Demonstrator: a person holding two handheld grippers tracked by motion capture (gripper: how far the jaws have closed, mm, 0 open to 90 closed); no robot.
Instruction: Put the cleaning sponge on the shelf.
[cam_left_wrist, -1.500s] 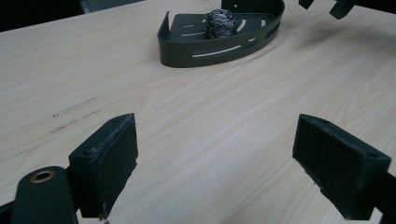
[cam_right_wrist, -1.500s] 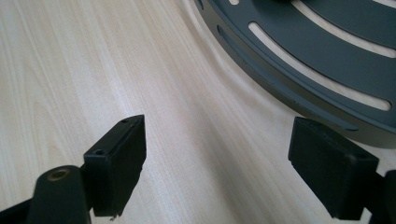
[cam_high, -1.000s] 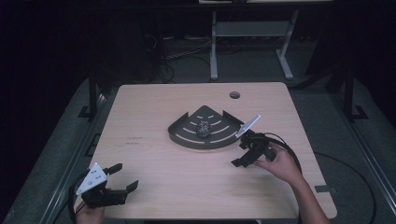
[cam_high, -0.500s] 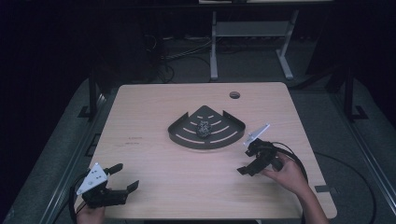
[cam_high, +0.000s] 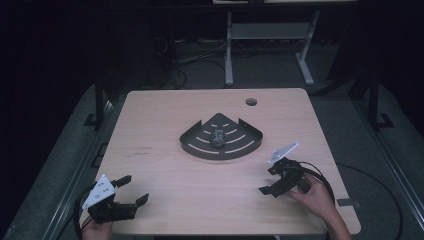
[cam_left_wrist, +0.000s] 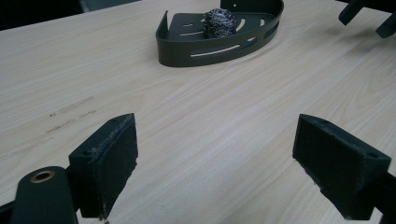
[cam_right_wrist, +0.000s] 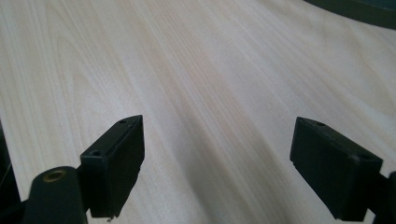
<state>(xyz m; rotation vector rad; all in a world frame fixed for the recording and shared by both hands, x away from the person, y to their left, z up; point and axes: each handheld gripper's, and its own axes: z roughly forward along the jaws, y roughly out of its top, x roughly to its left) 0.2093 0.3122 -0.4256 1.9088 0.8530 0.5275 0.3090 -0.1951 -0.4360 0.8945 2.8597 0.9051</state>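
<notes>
I see a pale wood-grain tabletop (cam_high: 165, 150) with a small round hole (cam_high: 251, 102) near its far right edge. Around the middle, slightly toward the far side, sits a dark metal fan-shaped tray with slotted floor and low walls (cam_high: 200, 142). A small grey wad that looks like steel wool (cam_high: 218, 137) rests inside it, roughly at its centre; in the left gripper view the wad (cam_left_wrist: 220, 22) lies on the tray's floor behind the curved slotted wall (cam_left_wrist: 219, 49).

My left claw (cam_high: 131, 190) hovers at the near left corner of the tabletop, held by a hand (cam_high: 95, 231) at the bottom edge, with its grey three-cornered plate on top. Its jaws stand wide apart with nothing between them; the left gripper view shows bare wood in the gap (cam_left_wrist: 215, 163) and the tray well beyond, farther off.

My right claw (cam_high: 266, 180) is at the near right, held by the right hand (cam_high: 315, 195), well apart from the tray and nearer than it. Its jaws are also spread wide and hold nothing; the right gripper view looks down on plain wood grain between them (cam_right_wrist: 217, 168), with a dark edge of the tray (cam_right_wrist: 359, 11) at the upper right corner. A black cable (cam_high: 325, 177) loops behind this claw.

Beyond the tabletop the floor is dark, with a light metal stand (cam_high: 270, 35) at the far side.
</notes>
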